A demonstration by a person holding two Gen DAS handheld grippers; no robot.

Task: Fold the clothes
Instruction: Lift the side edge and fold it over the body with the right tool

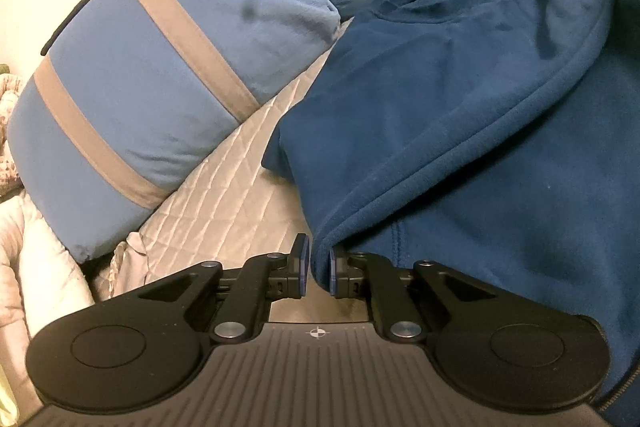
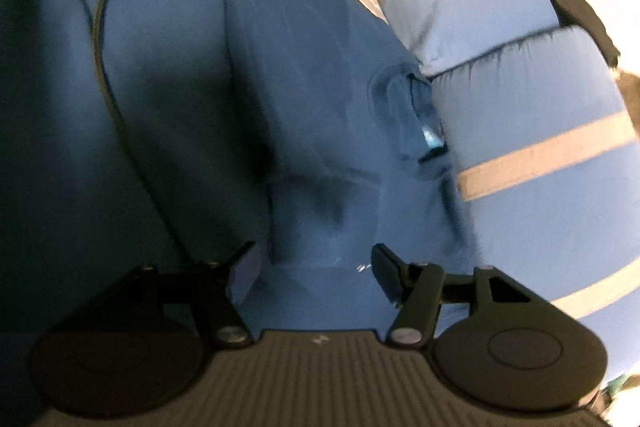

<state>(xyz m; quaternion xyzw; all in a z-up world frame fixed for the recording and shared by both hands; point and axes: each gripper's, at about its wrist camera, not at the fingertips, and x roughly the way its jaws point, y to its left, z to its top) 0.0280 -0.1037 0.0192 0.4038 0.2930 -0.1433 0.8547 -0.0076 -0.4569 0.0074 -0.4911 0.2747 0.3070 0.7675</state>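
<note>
Our left gripper (image 1: 316, 273) is clenched on a fold of the blue fleece (image 1: 460, 99), prob. pinning that edge so the fold holds. Our right gripper (image 2: 312, 277) hangs released, jaws wide, nothing between them, low over the same fleece; view's blurred, so contact unclear. Fleece lies on the quilted bedcover (image 1: 240, 163), just beside the striped pillows (image 1: 140, 87). No readable labels or writing.

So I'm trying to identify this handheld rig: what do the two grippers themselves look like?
Both look alike. The left gripper is matte black, with two linkage arms on silver pivot pins, round black discs at either side, blue pads on its fingertips, and a ribbed grey base bearing a small crosshair mark. The right gripper shows the same black linkages, discs and ribbed base.
</note>
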